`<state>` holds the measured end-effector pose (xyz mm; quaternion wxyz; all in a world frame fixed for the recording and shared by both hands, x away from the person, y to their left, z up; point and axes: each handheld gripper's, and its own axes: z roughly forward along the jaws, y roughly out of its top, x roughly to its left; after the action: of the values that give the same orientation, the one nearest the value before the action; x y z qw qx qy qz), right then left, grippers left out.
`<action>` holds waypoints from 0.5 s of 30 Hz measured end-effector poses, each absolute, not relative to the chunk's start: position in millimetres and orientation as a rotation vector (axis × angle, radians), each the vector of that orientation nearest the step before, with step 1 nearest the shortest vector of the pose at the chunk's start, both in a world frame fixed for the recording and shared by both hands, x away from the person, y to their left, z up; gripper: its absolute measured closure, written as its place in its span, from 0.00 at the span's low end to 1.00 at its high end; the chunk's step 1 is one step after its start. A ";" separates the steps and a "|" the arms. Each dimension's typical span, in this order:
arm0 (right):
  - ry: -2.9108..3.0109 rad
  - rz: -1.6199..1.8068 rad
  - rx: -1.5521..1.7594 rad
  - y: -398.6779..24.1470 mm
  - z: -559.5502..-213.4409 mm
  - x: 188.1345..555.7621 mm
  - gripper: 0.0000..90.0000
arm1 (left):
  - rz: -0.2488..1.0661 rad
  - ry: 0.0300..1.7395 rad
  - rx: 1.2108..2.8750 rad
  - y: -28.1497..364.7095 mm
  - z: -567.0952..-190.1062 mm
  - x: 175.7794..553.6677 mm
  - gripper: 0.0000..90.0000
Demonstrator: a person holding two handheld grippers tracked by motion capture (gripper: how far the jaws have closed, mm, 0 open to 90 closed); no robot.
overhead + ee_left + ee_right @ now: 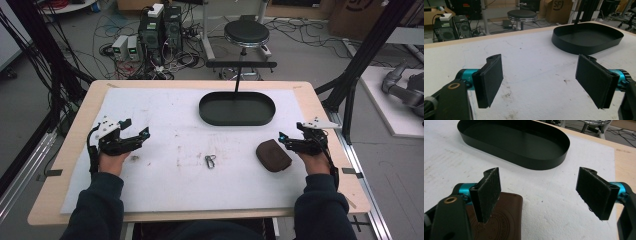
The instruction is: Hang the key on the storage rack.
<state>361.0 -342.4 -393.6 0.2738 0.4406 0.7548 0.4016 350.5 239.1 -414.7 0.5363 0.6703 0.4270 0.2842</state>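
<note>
A wooden table [75, 131] carries a white foam sheet [165, 120] under tray [237, 119], wallet [273, 155], clip [210, 161]

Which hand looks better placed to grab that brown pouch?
The right. Its open tool sits just beside the brown pouch, while the left tool is across the table, nothing between its jaws.

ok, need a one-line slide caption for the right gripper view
Open right gripper hovering over the white sheet, brown leather wallet by its left pad, empty black oval tray beyond.
</note>
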 end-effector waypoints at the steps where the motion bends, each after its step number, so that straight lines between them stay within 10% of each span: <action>1: 2.026 1.082 1.189 -342.8 -393.5 360.3 0.23 | 0.676 1.019 1.595 238.6 -414.7 350.6 0.24; 15: 2.026 1.064 1.176 -343.3 -395.6 360.6 0.23 | 0.641 0.951 1.639 211.5 -407.4 350.0 0.23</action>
<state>360.6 -343.3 -395.6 0.2802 0.4388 0.7558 0.3970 350.0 211.5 -407.4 0.5402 0.6895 0.4002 0.2695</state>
